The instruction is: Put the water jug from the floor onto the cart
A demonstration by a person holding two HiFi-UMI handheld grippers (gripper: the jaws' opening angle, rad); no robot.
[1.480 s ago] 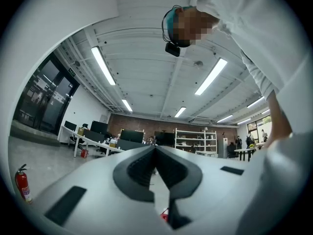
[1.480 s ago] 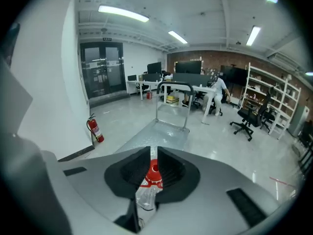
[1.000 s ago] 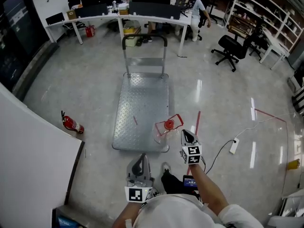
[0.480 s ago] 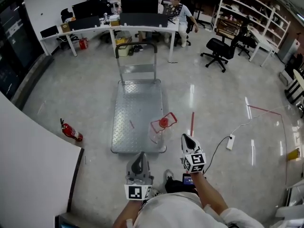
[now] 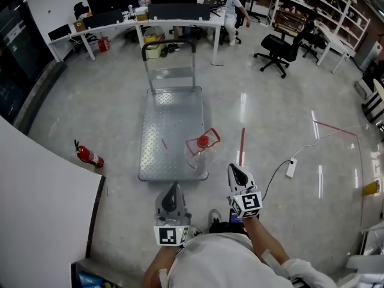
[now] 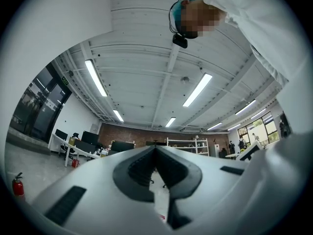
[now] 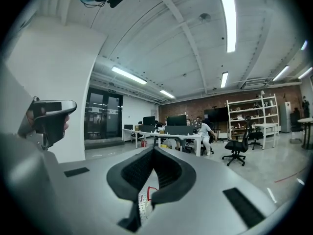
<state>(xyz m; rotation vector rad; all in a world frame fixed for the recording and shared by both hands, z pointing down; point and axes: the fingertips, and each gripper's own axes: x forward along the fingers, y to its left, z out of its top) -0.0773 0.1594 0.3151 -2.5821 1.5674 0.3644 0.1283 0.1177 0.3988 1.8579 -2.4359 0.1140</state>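
Head view: the water jug (image 5: 201, 149) sits at the five-o'clock corner of the platform cart (image 5: 171, 113); a bump may tip it off; left gripper (image 5: 173, 189) and right gripper (image 5: 236, 170) are closed together, empty.

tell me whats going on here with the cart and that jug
A person stands at the near end of a flat metal cart with a gripper in each hand. The water jug sits on the cart's near right corner, no longer on the floor. The left gripper and right gripper are both shut, empty, and clear of the jug.
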